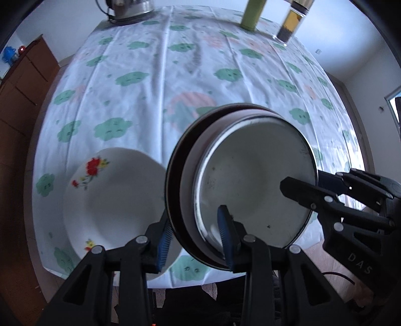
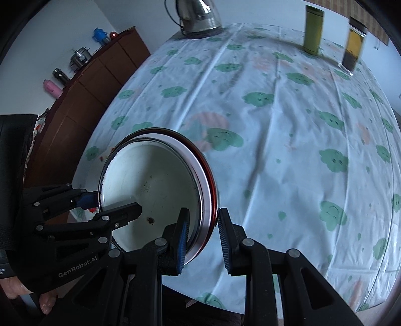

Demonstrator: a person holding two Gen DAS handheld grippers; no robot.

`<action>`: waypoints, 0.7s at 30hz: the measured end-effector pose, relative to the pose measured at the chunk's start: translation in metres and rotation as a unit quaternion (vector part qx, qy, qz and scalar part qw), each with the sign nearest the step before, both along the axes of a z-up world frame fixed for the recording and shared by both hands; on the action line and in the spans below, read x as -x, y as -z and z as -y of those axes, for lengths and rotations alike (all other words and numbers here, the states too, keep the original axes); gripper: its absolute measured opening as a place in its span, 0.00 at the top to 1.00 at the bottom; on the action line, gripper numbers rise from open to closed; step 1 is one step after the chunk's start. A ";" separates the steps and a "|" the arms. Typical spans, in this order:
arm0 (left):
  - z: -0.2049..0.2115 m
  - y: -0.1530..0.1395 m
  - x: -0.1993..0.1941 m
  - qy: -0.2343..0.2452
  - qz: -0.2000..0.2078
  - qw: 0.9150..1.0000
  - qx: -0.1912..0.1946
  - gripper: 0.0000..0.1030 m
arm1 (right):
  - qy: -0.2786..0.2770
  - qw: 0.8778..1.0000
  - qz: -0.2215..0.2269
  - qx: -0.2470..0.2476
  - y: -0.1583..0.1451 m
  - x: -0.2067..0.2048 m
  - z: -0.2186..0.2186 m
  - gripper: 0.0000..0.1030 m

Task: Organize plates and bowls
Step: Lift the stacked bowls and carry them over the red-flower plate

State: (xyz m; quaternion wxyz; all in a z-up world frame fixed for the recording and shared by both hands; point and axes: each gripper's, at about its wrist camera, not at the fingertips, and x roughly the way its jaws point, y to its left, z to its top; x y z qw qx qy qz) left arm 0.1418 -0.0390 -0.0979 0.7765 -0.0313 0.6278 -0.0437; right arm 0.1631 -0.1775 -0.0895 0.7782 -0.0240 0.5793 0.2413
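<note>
Above the near edge of the cloud-print tablecloth (image 1: 140,105), a stack of 2 dishes is held tilted between both tools: a white enamel bowl with a thin dark rim (image 1: 253,180) nested in a dark brown round plate (image 1: 175,200). The left gripper (image 1: 198,240) is clamped across the stack's lower rim, 1 blue-padded finger behind the brown plate and 1 inside the bowl. The right gripper (image 2: 204,240) straddles the opposite rim; its inner finger touches the bowl's inside wall, but a gap shows between its outer finger and the red-brown edge, so it looks released or only half engaged.

The main risk, as I judge it, is the bowl sliding out of the plate: the stack is steeply tilted, the 2 pieces are only nested, and smooth enamel gives the pads little purchase. If the right tool lets go fully, the whole load hangs from 1 narrow pinch and could swing down onto the white floral porcelain plate (image 1: 112,195), which lies on the cloth just beside it at the table's edge, partly under the left tool; a knock could push that plate off.

The bowl holds nothing but a few dark specks. At the far end stand a steel kettle (image 2: 200,15), a green cylinder cup (image 2: 312,30) and a clear jar (image 2: 353,45) with amber liquid over dark dregs
</note>
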 end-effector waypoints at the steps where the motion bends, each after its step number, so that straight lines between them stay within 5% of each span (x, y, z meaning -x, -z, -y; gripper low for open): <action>1: -0.004 -0.001 0.001 -0.004 0.000 1.000 0.000 0.67 | -0.004 1.000 0.002 0.000 -0.001 0.001 -0.004 0.75; 21: -0.086 -0.003 0.027 -0.068 0.001 0.998 -0.016 0.69 | -0.064 0.998 0.008 -0.005 -0.008 0.024 -0.090 0.75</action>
